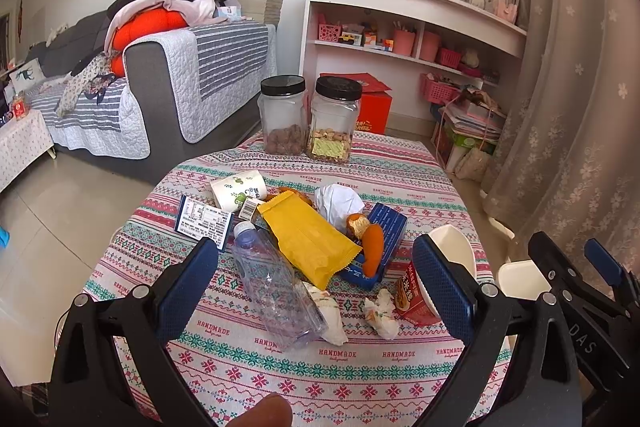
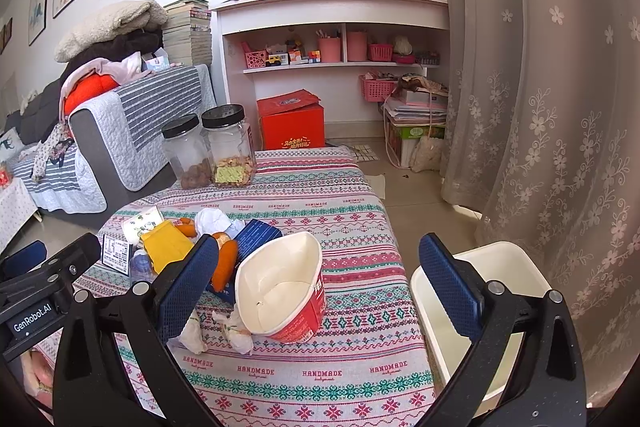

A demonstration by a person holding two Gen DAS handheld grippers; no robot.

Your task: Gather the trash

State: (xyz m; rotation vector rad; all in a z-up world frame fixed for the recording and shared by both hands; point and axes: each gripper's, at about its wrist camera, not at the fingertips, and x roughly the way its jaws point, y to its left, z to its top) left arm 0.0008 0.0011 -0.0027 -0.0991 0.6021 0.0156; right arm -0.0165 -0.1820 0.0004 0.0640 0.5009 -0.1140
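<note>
Trash lies on the patterned tablecloth: a clear plastic bottle, a yellow wrapper, orange peel on a blue box, crumpled tissues, a paper cup, a printed ticket and a red noodle cup. My left gripper is open above the bottle, holding nothing. My right gripper is open around the noodle cup, its jaws apart from it. A white bin stands right of the table.
Two black-lidded jars stand at the table's far edge. A grey sofa is at the left, white shelves and a red box behind, a curtain at the right.
</note>
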